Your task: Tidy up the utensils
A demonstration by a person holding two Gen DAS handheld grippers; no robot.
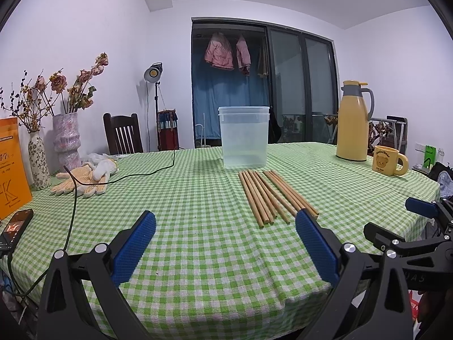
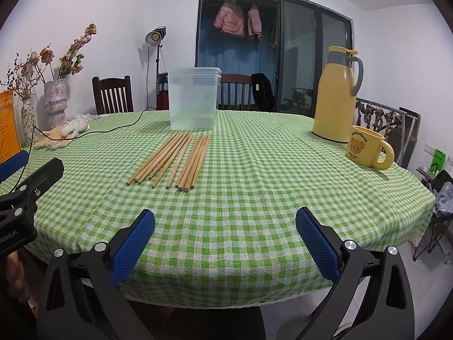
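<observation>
Several wooden chopsticks (image 1: 271,195) lie side by side on the green checked tablecloth, in front of an empty clear plastic tub (image 1: 244,137). They also show in the right wrist view (image 2: 172,160), with the tub (image 2: 194,99) behind them. My left gripper (image 1: 225,222) is open and empty, low over the near table, left of the chopsticks' near ends. My right gripper (image 2: 225,222) is open and empty at the table's front edge, short of the chopsticks. Each gripper shows at the edge of the other's view.
A yellow thermos (image 1: 355,120) and yellow mug (image 1: 389,160) stand at the right. Work gloves (image 1: 85,180), two vases (image 1: 66,141), an orange book (image 1: 12,167), a phone (image 1: 15,225) and a black cable (image 1: 127,175) sit at the left. Chairs stand behind the table.
</observation>
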